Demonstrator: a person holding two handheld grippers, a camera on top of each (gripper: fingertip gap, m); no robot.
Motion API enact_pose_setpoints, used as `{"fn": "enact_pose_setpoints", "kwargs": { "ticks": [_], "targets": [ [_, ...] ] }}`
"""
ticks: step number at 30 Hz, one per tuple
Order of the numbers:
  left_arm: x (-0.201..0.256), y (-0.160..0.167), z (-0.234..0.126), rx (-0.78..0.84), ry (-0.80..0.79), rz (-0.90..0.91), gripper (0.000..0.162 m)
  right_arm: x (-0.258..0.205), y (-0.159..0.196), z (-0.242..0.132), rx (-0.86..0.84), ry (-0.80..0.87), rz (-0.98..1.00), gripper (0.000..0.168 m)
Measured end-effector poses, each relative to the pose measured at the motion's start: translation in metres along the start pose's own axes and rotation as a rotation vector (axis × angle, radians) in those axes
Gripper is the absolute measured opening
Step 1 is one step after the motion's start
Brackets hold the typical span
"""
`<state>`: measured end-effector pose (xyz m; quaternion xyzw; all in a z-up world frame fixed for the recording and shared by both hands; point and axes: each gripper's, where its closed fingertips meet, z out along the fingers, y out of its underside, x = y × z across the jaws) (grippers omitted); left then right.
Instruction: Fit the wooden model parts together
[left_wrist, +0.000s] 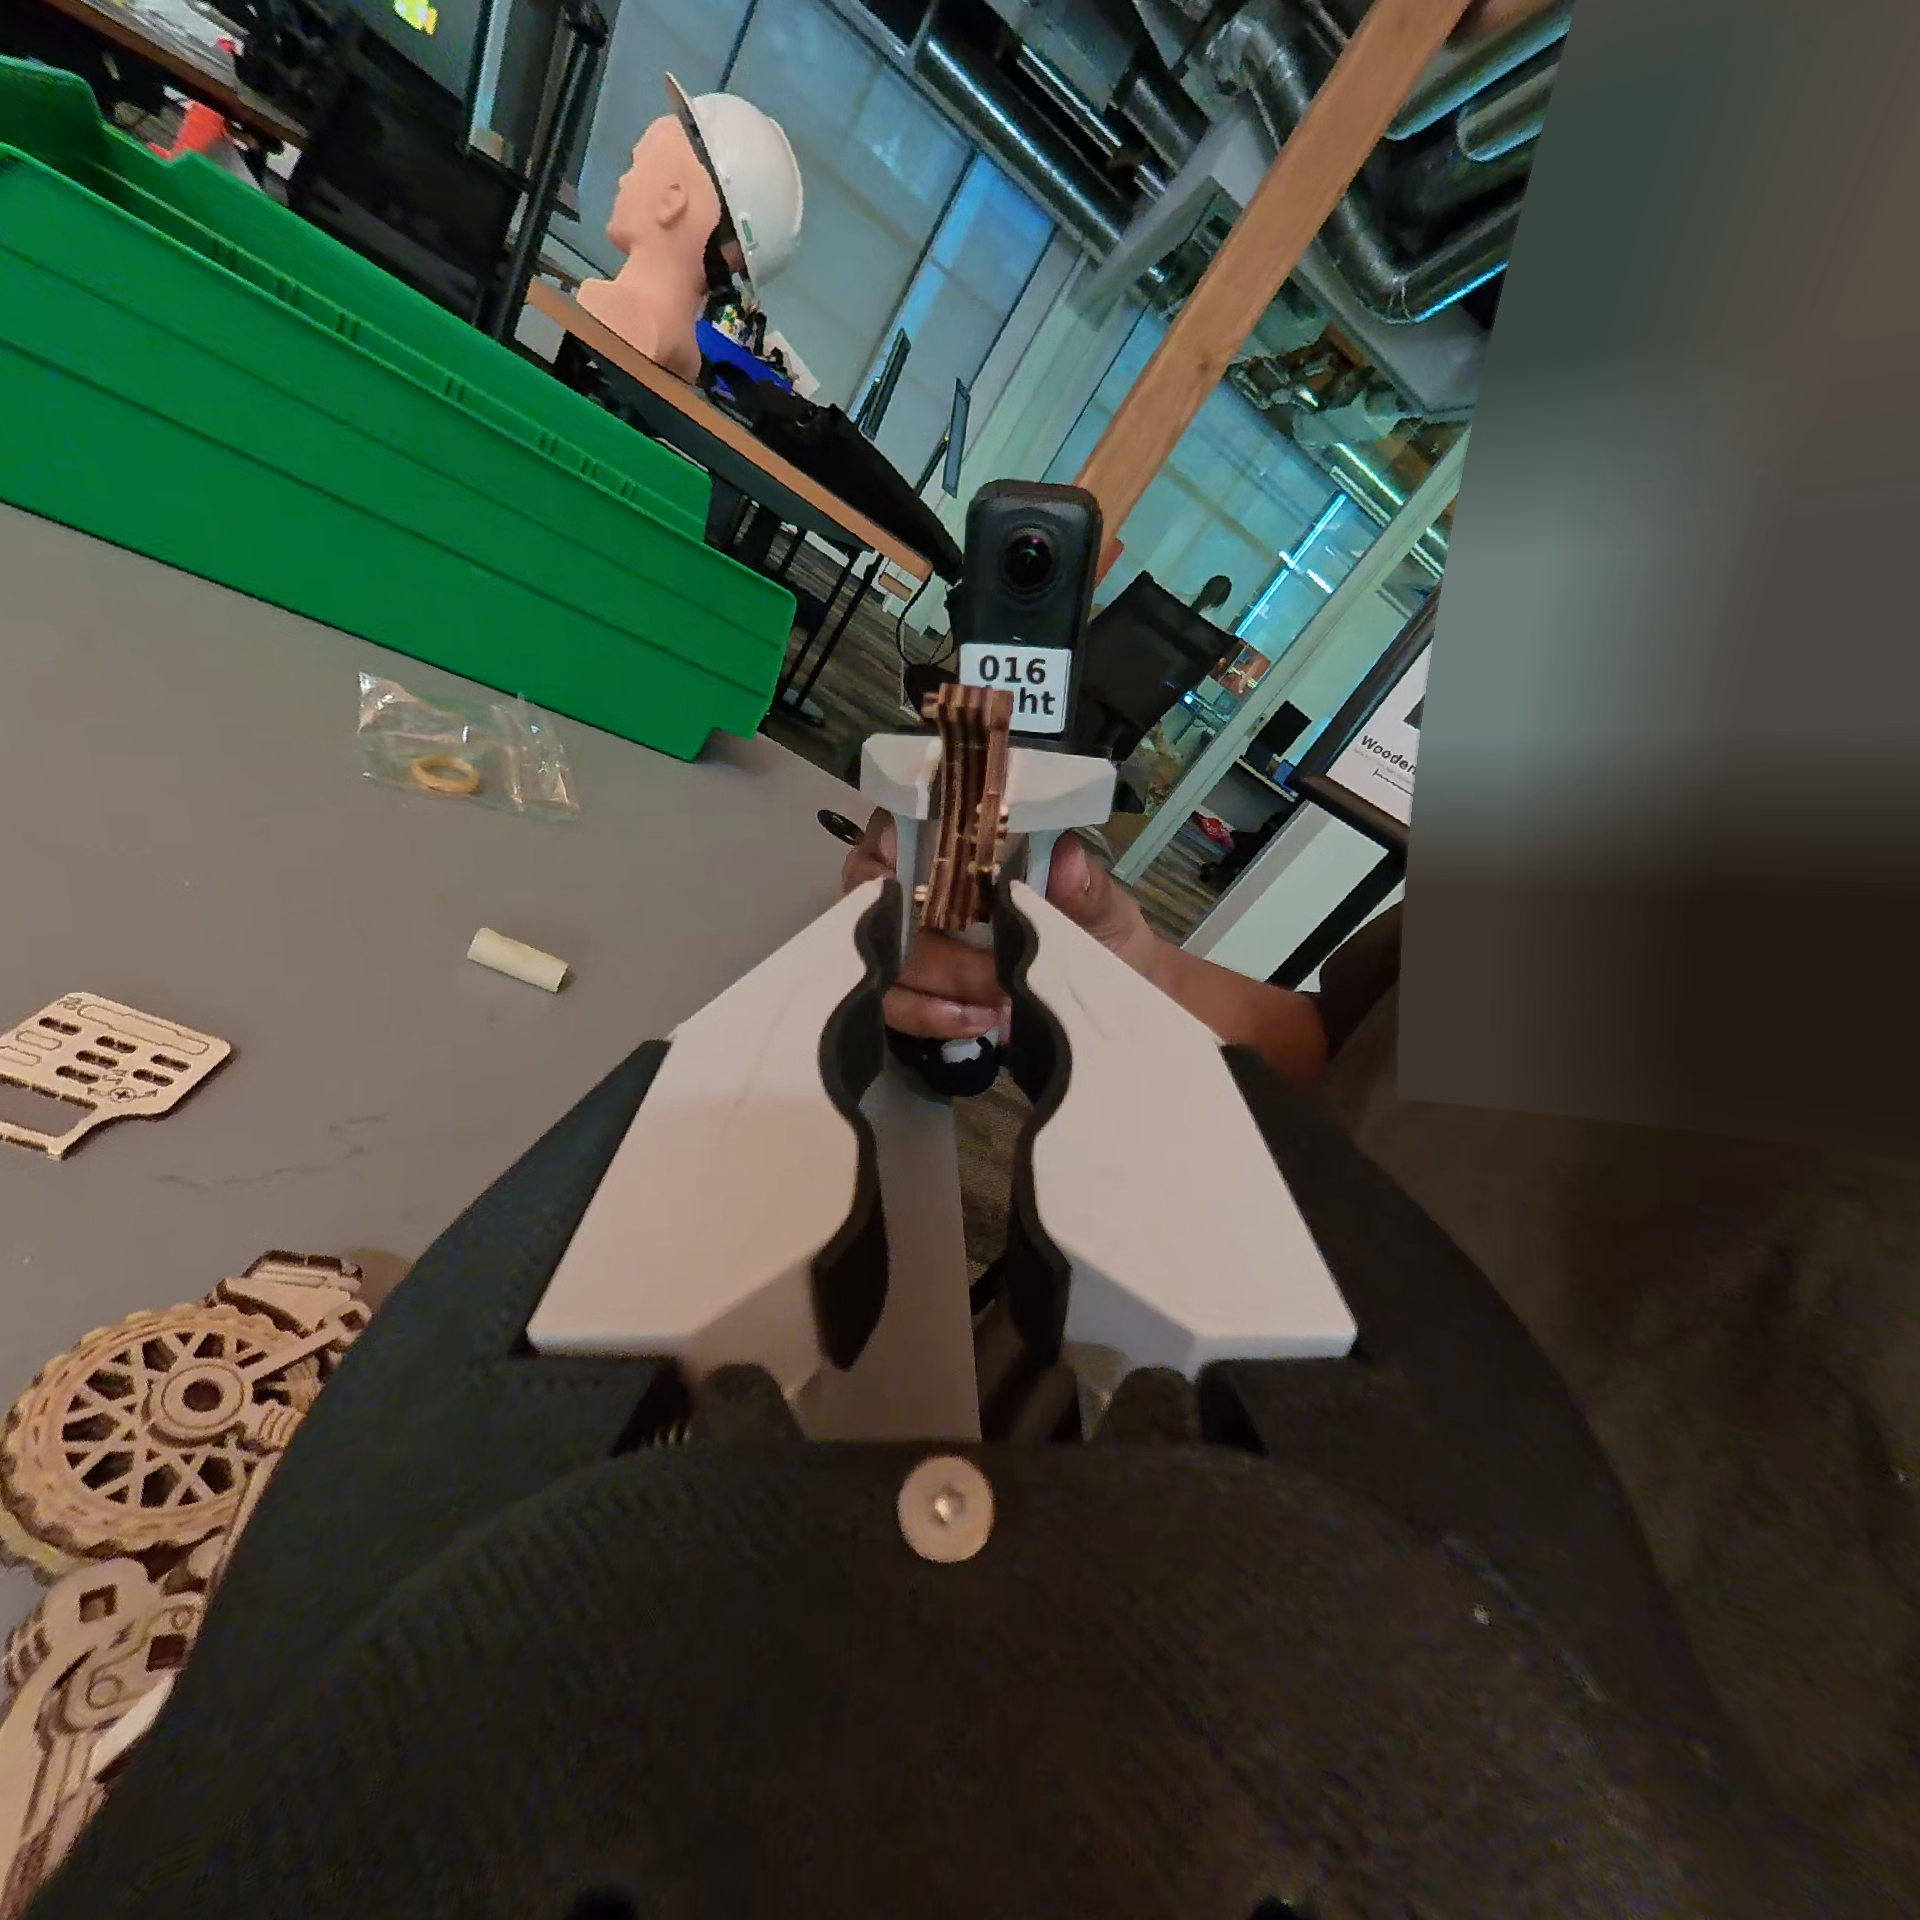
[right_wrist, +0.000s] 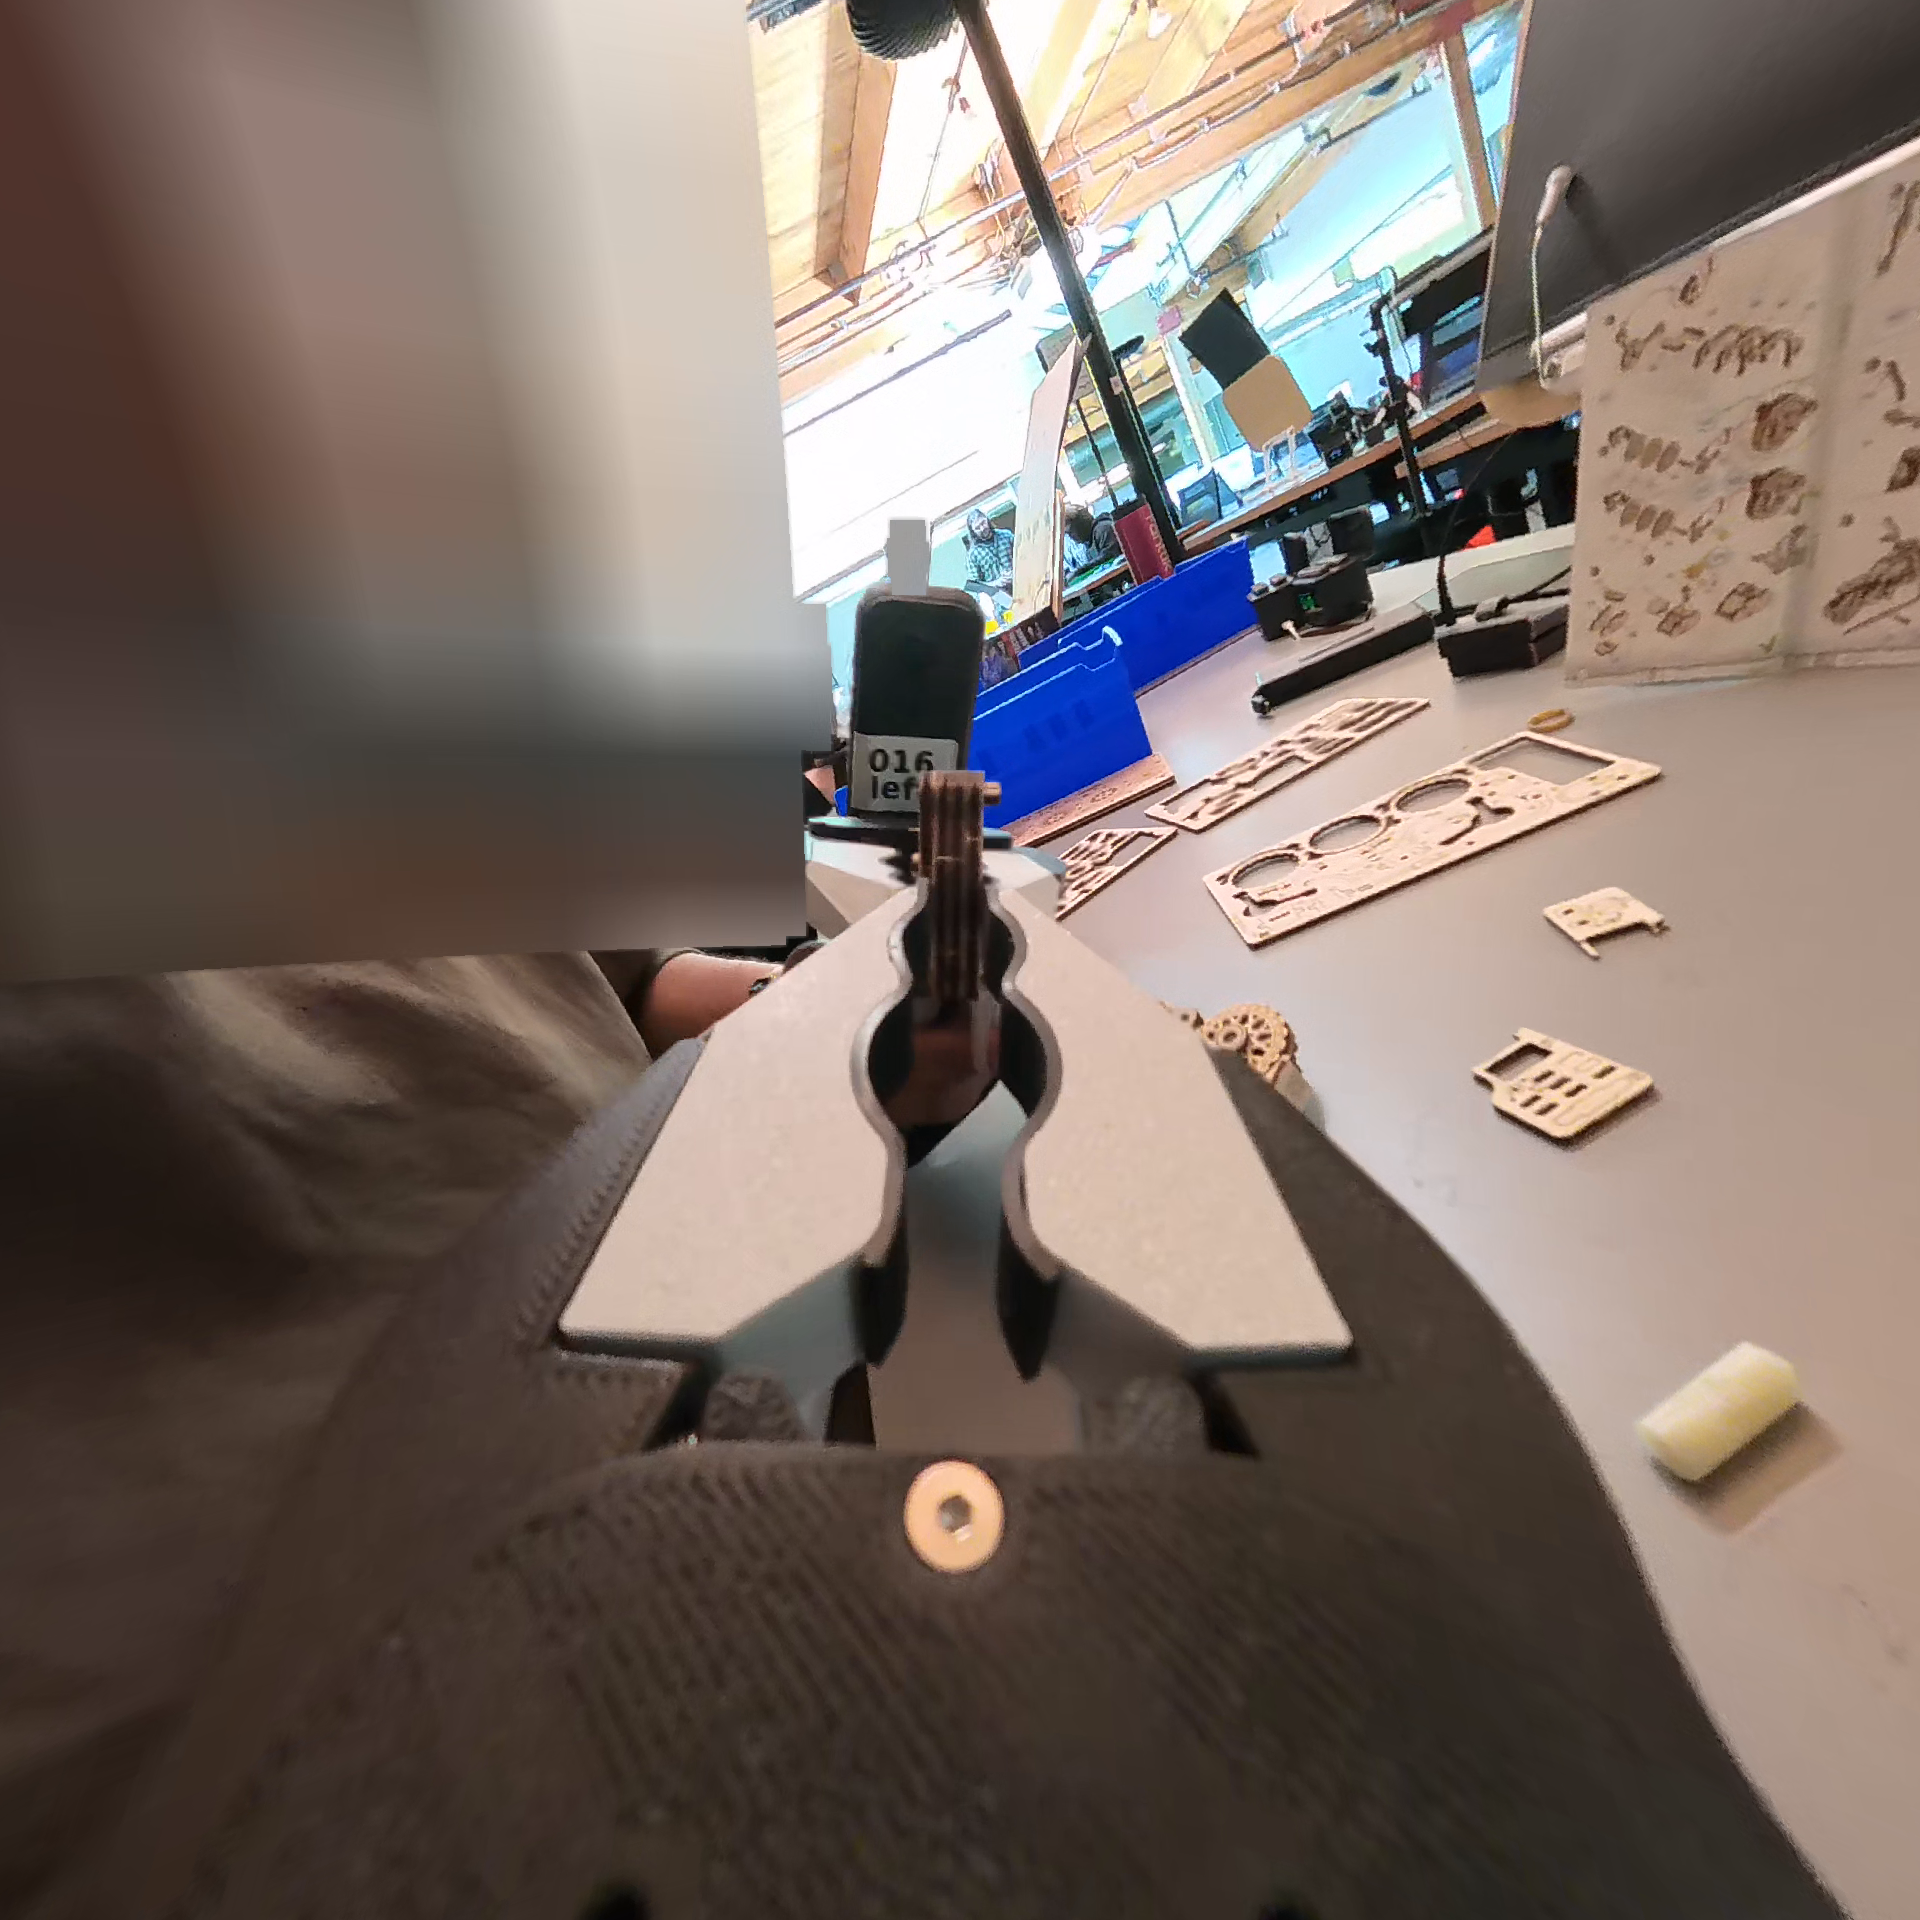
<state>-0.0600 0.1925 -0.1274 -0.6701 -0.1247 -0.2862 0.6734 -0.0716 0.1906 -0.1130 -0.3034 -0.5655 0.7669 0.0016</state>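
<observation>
A small layered wooden part (left_wrist: 966, 810) stands upright in the air between my two grippers, which face each other tip to tip. My left gripper (left_wrist: 948, 909) is shut on its lower end. In the right wrist view the same part (right_wrist: 951, 883) sits clamped between the tips of my right gripper (right_wrist: 954, 920). The right gripper's body and camera (left_wrist: 1029, 582) show just beyond the part, with a hand under it. A partly built wooden wheeled model (left_wrist: 156, 1434) lies on the grey table (left_wrist: 312, 935) at lower left.
Green bins (left_wrist: 312, 416) stand at the back left. A plastic bag with a ring (left_wrist: 468, 753), a white cylinder (left_wrist: 516, 959) and a punched wooden sheet piece (left_wrist: 94, 1070) lie nearby. Wooden sheets (right_wrist: 1434, 831), small pieces (right_wrist: 1564, 1081), blue bins (right_wrist: 1081, 707) and a booklet (right_wrist: 1745, 416) lie to the right. Less than 4 cm separates the two grippers' tips. The white cylinder (left_wrist: 516, 959) is about 15 cm from both grippers' fingertips. Look for it in the right wrist view (right_wrist: 1721, 1421) too.
</observation>
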Motion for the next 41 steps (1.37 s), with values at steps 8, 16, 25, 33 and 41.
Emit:
{"fn": "enact_pose_setpoints", "kwargs": {
  "ticks": [8, 16, 25, 33, 41],
  "targets": [
    [0.000, 0.003, 0.002, -0.009, -0.006, 0.015, 0.013, 0.001, 0.000, 0.000, -0.005, 0.025, -0.049, 0.006],
    [-0.001, 0.002, 0.001, -0.017, -0.030, 0.071, 0.009, 0.002, -0.001, 0.000, -0.002, 0.030, -0.044, 0.006],
    [0.000, 0.001, 0.000, -0.037, -0.054, 0.153, 0.010, 0.001, -0.002, -0.001, 0.015, -0.005, 0.001, 0.007],
    [0.001, 0.008, 0.003, -0.047, 0.015, -0.005, 0.022, 0.003, -0.015, -0.011, 0.083, -0.009, 0.018, 0.006],
    [0.013, 0.002, 0.003, 0.031, 0.288, -0.555, 0.011, -0.008, -0.019, -0.013, 0.092, -0.053, -0.033, 0.006]
  ]
}}
